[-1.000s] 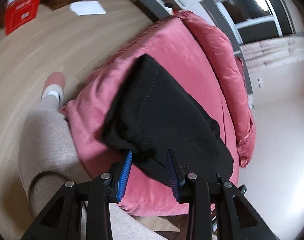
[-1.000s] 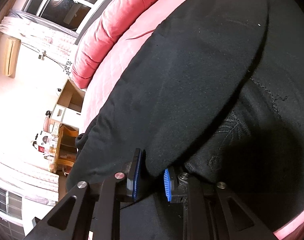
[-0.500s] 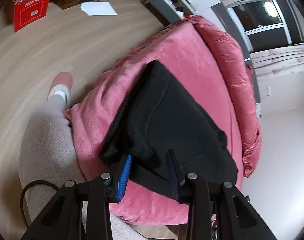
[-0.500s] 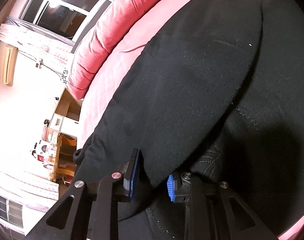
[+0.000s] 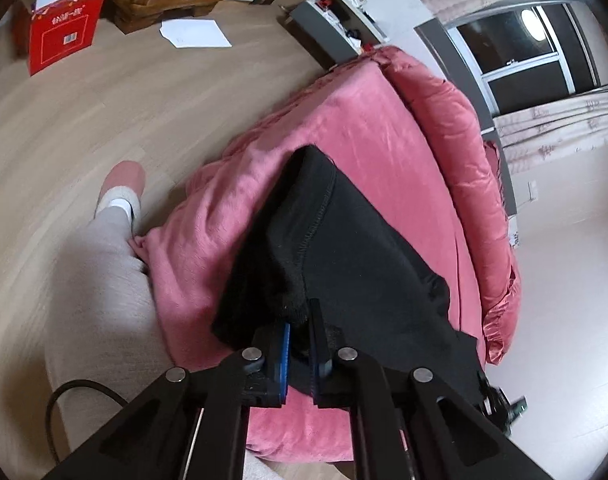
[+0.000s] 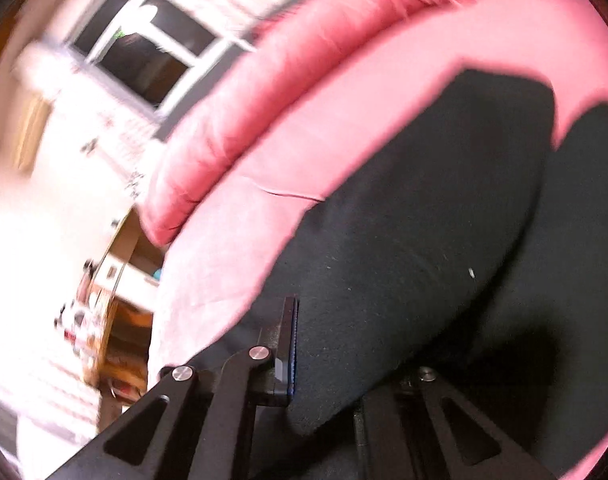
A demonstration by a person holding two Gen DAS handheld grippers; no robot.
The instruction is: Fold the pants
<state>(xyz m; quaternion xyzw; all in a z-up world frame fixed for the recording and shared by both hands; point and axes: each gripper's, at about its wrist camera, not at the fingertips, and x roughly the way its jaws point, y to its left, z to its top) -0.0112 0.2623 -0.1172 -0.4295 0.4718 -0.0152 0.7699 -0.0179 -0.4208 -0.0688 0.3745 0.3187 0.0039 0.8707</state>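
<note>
I see a red box (image 5: 61, 36) and white paper (image 5: 195, 33) on the wood floor (image 5: 103, 120); a dark window (image 5: 520, 44), perhaps night.

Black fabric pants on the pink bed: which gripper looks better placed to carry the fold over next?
Left, tentatively. The left gripper has its jaws closed on a bunched edge of the black fabric pants, clearly seen. The right gripper view is blurred, with one finger hidden under cloth.

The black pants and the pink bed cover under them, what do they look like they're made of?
The black pants look like matte knit jersey or fleece: soft drape, stitched seam, lint specks. The pink bed cover looks plush, maybe velour: short nap, faint sheen. The comforter behind looks glossier, satin-like.
</note>
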